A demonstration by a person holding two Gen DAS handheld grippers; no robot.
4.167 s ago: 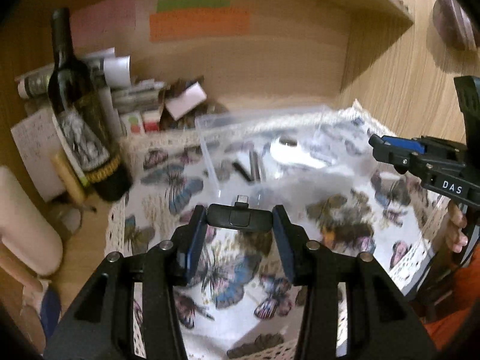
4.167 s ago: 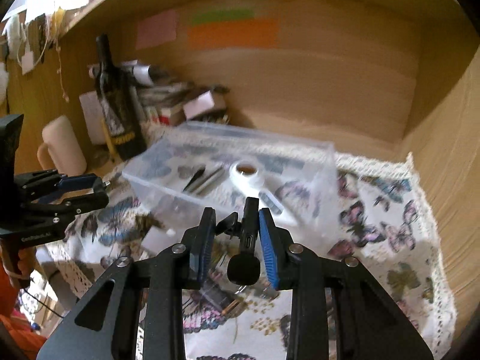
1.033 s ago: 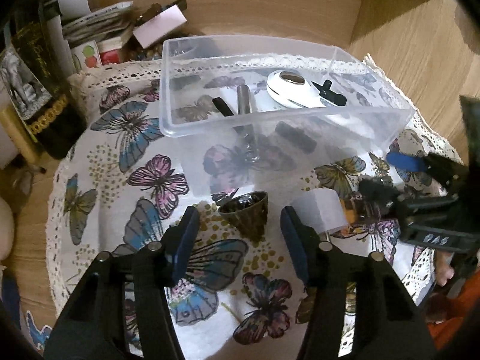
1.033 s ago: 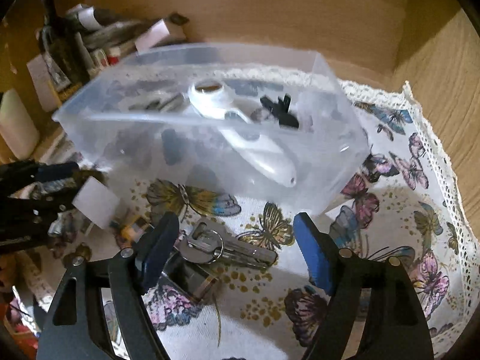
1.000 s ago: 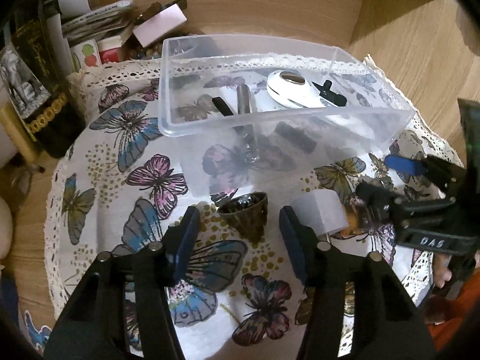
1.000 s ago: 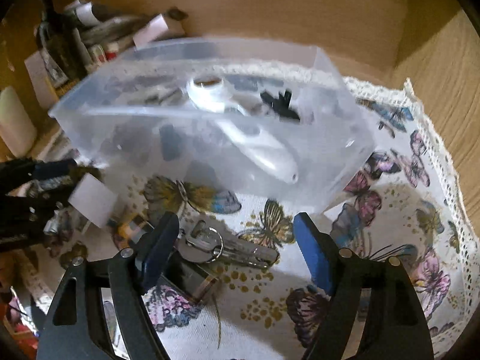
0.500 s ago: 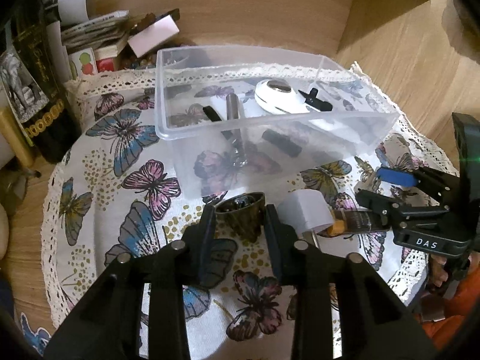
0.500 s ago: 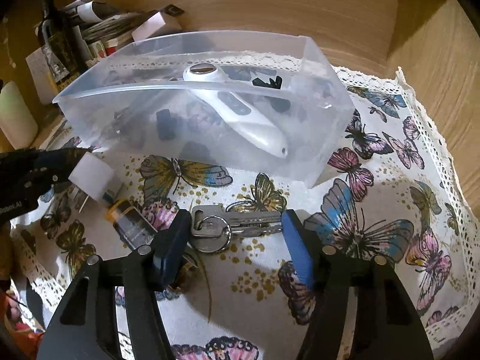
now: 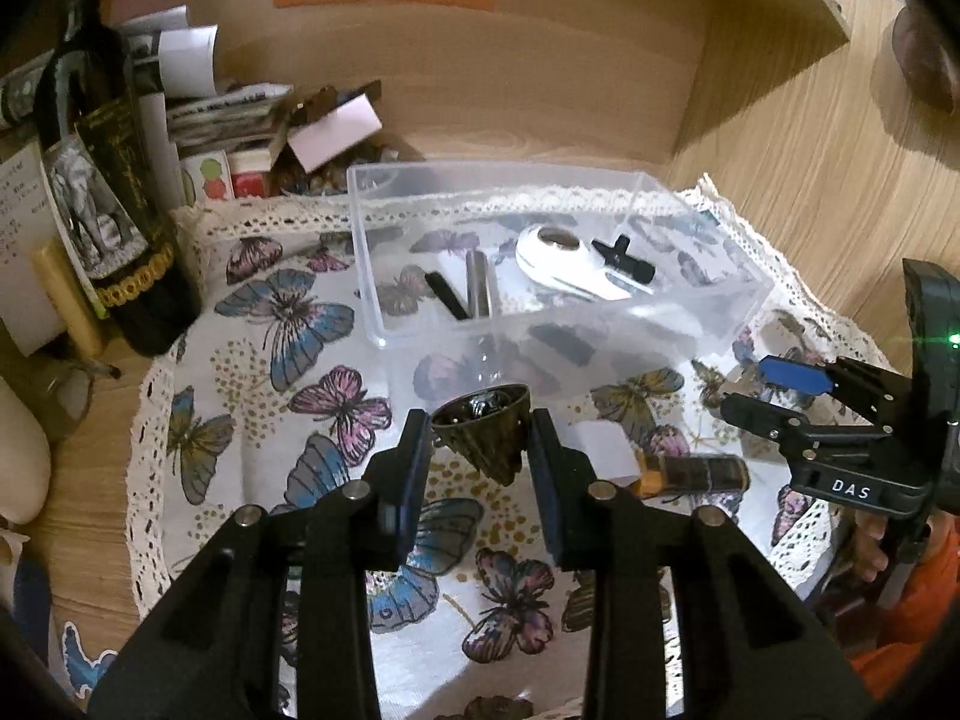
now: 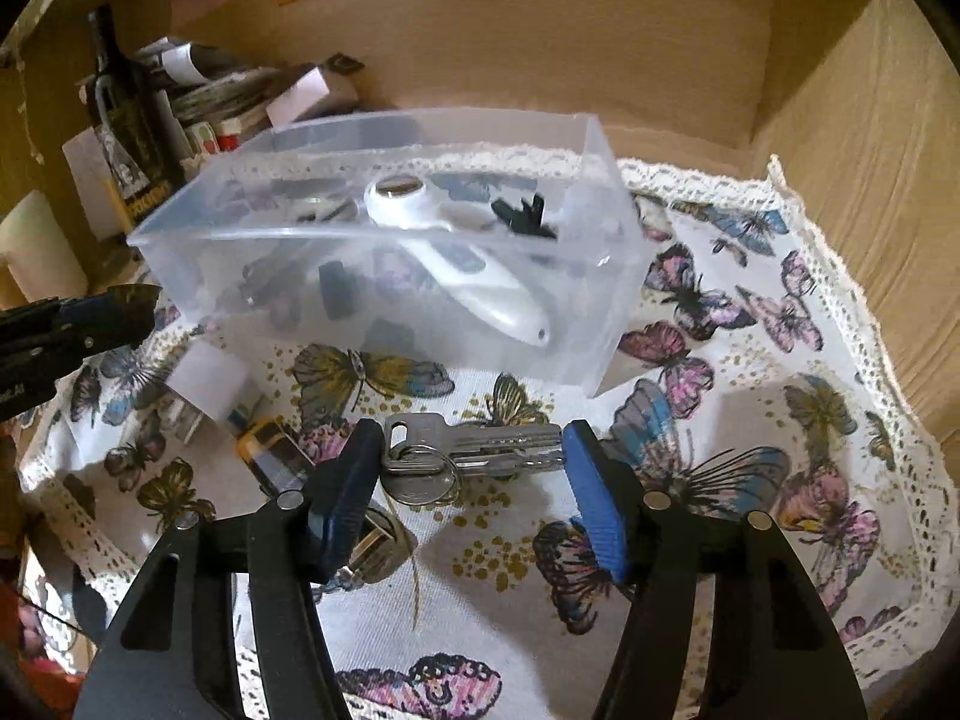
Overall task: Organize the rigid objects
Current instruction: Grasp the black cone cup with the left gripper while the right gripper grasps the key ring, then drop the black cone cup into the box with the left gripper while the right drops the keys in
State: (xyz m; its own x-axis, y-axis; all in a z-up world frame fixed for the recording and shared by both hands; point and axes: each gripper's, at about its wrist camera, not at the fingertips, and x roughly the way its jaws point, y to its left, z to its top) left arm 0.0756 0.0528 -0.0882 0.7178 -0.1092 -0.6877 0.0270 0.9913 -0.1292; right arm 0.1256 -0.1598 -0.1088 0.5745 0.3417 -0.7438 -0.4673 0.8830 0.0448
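My left gripper is shut on a small bronze bell and holds it above the butterfly cloth, in front of the clear plastic box. The box holds a white thermometer, a black clip and dark sticks. My right gripper has its jaws on both ends of a bunch of keys on the cloth, near the box. The right gripper also shows in the left wrist view. The left gripper with the bell shows in the right wrist view.
A white cube and a battery lie on the cloth between the grippers. A wine bottle, papers and small boxes crowd the back left. Wooden walls close the back and right.
My left gripper has closed on the bell and lifted it off the cloth. My right gripper has narrowed around the keys until its jaws touch them.
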